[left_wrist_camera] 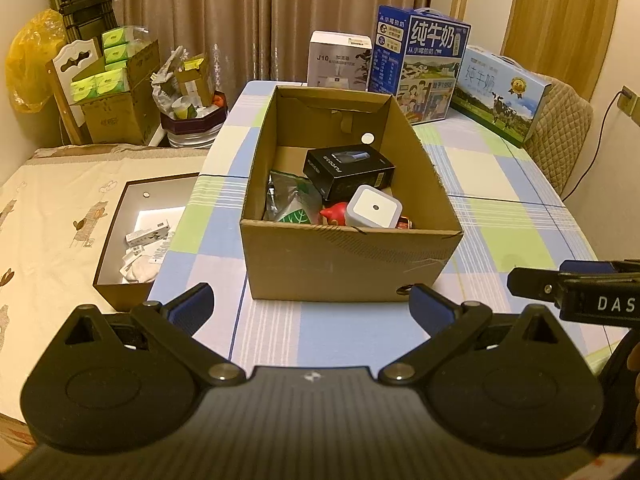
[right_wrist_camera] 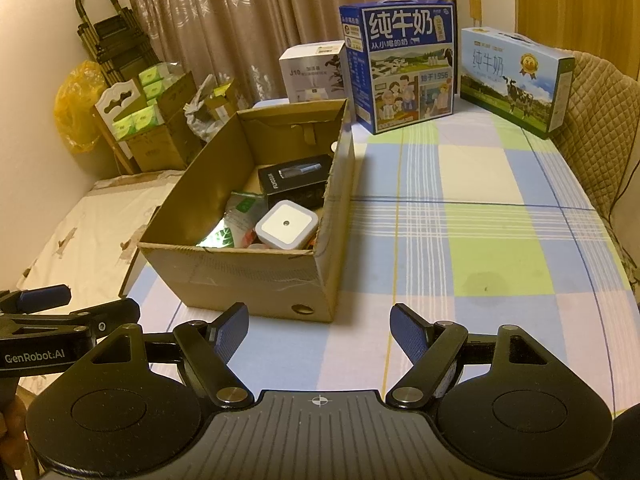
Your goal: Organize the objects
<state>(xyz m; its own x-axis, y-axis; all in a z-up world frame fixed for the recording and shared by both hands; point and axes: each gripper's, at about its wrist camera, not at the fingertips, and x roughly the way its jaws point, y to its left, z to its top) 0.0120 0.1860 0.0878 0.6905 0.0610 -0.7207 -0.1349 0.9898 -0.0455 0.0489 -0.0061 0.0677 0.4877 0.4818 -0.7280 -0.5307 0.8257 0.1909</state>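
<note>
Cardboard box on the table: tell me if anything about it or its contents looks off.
The cardboard box has a frayed, torn right wall edge. Inside, the black carton lies tilted on other things, and the white cube leans against it in a loose jumble. Nothing has spilled onto the tablecloth.

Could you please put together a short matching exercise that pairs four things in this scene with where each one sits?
Things:
1. black box
2. white square device
3. dark blue milk carton
4. left gripper

Places:
A. standing on the table behind the cardboard box
B. open and empty, in front of the cardboard box
C. inside the cardboard box, at its near right corner
D. inside the cardboard box, behind the white device

Pairs: 1-D, 2-C, 3-A, 4-B
</note>
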